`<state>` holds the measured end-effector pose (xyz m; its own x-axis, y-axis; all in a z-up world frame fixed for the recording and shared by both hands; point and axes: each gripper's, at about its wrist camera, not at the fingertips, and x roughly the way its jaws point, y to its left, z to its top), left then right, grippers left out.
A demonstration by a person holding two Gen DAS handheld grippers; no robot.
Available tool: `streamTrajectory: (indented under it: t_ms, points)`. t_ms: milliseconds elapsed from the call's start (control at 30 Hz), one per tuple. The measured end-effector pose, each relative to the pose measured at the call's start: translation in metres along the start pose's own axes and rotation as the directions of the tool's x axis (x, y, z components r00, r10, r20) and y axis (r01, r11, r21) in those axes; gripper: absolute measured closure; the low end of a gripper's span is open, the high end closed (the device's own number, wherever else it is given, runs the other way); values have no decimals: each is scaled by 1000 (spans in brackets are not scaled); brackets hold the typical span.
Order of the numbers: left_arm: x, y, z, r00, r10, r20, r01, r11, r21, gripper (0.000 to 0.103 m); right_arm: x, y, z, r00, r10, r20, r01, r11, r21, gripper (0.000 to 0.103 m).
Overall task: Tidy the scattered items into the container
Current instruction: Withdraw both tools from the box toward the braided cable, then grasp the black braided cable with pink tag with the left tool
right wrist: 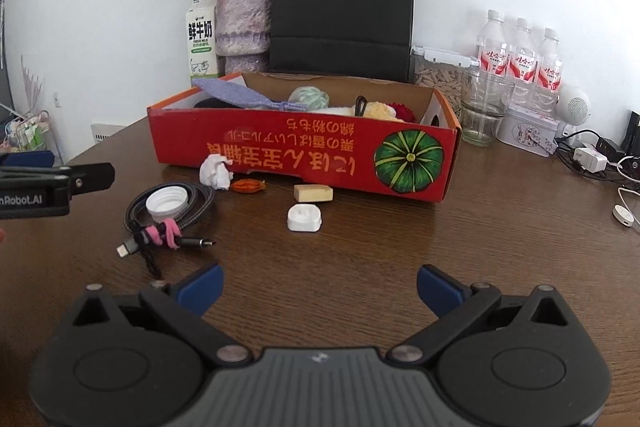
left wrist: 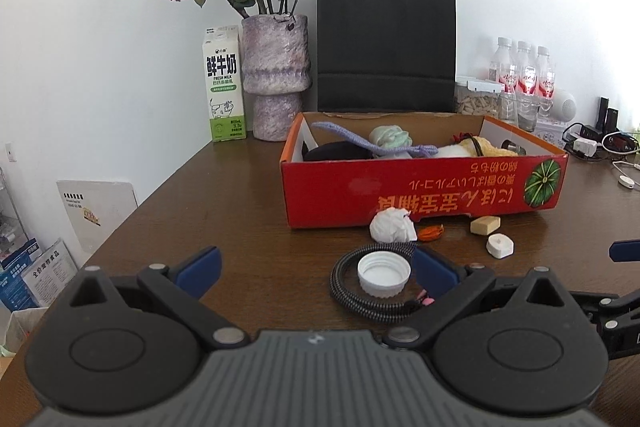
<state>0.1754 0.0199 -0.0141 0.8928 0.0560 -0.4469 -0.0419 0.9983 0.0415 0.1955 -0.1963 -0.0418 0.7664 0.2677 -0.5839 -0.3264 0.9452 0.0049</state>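
Observation:
A red cardboard box (left wrist: 400,187) (right wrist: 280,151) stands mid-table and holds a purple knitted piece (right wrist: 236,93), a pale green ball, a dark item and a yellow plush. In front of it lie crumpled white paper (left wrist: 392,225) (right wrist: 216,171), a small orange item (left wrist: 430,233) (right wrist: 249,185), a beige block (left wrist: 485,225) (right wrist: 313,193) and a white square piece (left wrist: 500,245) (right wrist: 304,219). A coiled braided cable (left wrist: 338,287) (right wrist: 198,201) rings a white bottle cap (left wrist: 384,274) (right wrist: 166,203). My left gripper (left wrist: 316,267) (right wrist: 56,183) is open, the coil by its right finger. My right gripper (right wrist: 320,285) is open over bare wood.
Behind the box stand a black paper bag (right wrist: 340,7), a vase of dried roses (left wrist: 276,75) and a milk carton (left wrist: 223,87). Water bottles (right wrist: 520,51), a glass jar, a tin and tangled chargers (right wrist: 588,159) crowd the back right. The table edge drops off at left.

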Motion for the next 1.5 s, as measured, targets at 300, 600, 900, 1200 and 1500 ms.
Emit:
streamTrajectory:
  t_ms: [300, 600, 900, 1200, 1500]
  points:
    - [12, -8, -9, 994, -46, -98, 47, 999, 14, 0, 6, 2, -8, 999, 12, -50, -12, 1000, -12, 0]
    - [47, -24, 4, 966, -119, -228, 111, 993, -50, 0, 15, -11, -5, 997, 12, -75, -10, 999, 30, 0]
    - [85, -41, 9, 946, -87, -313, 70, 995, -66, 0, 33, -25, 1, 996, 5, -90, 1, 998, 63, 0]
    - [91, -39, 7, 954, -62, -292, 48, 997, -55, 0, 37, -23, -3, 996, -15, -87, 19, 999, 44, 0]
    - [82, -40, 6, 961, -93, -261, 84, 995, -45, 11, 37, -23, -4, 996, -17, -82, 21, 999, 45, 0]
